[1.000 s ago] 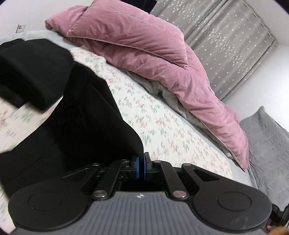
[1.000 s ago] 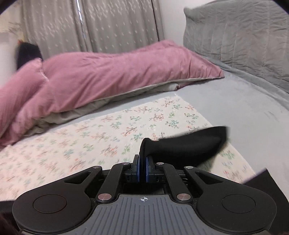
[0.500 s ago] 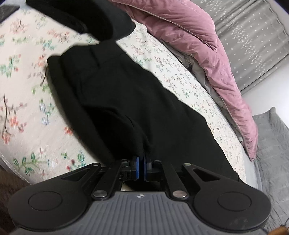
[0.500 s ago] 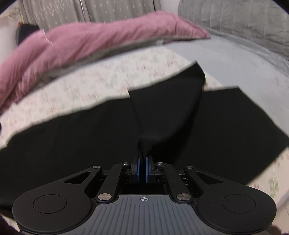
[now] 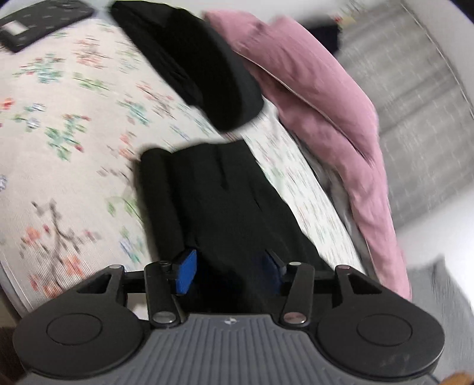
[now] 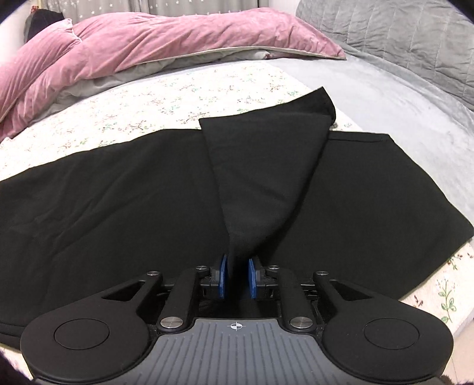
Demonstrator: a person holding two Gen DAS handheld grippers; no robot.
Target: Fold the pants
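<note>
Black pants (image 6: 118, 201) lie spread flat on the flowered sheet (image 6: 177, 97) of a bed. In the left wrist view the waistband end (image 5: 207, 189) runs away from my left gripper (image 5: 229, 272). Its jaws stand wide apart over the cloth, holding nothing. In the right wrist view a raised fold of one pant leg (image 6: 266, 165) runs down between the blue pads (image 6: 222, 277) of my right gripper (image 6: 237, 277). Those jaws stand slightly apart, with the cloth loose between them.
A pink duvet (image 6: 148, 44) is heaped along the far side of the bed, also in the left wrist view (image 5: 326, 97). A folded black garment (image 5: 192, 62) lies beyond the waistband. A dark flat object (image 5: 38, 20) lies at the far left. A grey quilted headboard (image 6: 400, 35) stands at right.
Both grippers lowered the pants onto the sheet and then opened: the left went from shut to wide open, the right parted slightly. The pants now lie flat.
</note>
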